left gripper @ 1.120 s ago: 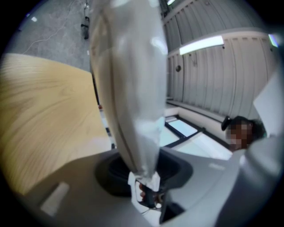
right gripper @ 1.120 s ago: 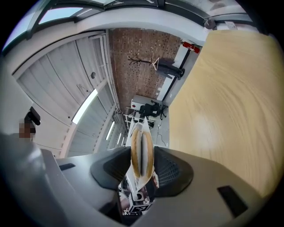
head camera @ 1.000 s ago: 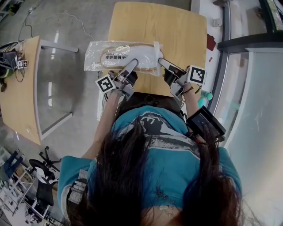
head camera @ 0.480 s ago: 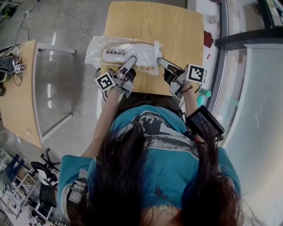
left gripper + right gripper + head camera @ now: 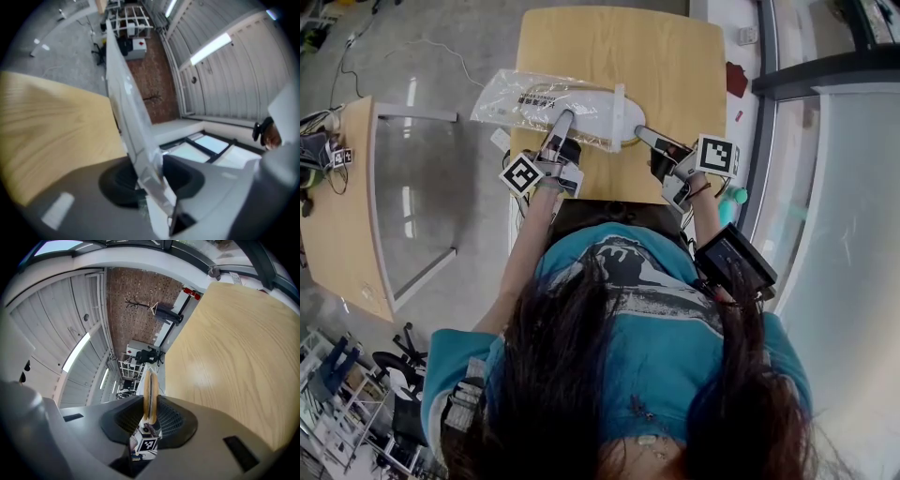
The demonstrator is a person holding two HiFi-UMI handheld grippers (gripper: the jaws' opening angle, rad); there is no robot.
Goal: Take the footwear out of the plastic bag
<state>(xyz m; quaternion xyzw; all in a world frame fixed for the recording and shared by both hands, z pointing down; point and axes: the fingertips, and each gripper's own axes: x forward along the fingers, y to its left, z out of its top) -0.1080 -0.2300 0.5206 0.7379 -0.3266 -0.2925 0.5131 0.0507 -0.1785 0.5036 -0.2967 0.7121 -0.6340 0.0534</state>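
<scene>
Left tool (image 5: 562, 120) pinches the slippery bag (image 5: 502, 94) at the left edge of the tabletop (image 5: 675, 56). Right tool (image 5: 640, 132), jaws just closing, clamps the light, bendy slippers (image 5: 149, 392), probably at their heels.

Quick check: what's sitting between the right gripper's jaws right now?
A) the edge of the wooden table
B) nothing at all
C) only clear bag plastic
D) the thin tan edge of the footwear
D: the right gripper view shows the tan edge of the footwear running between the jaws of the right gripper, which have just been closing on it.
</scene>
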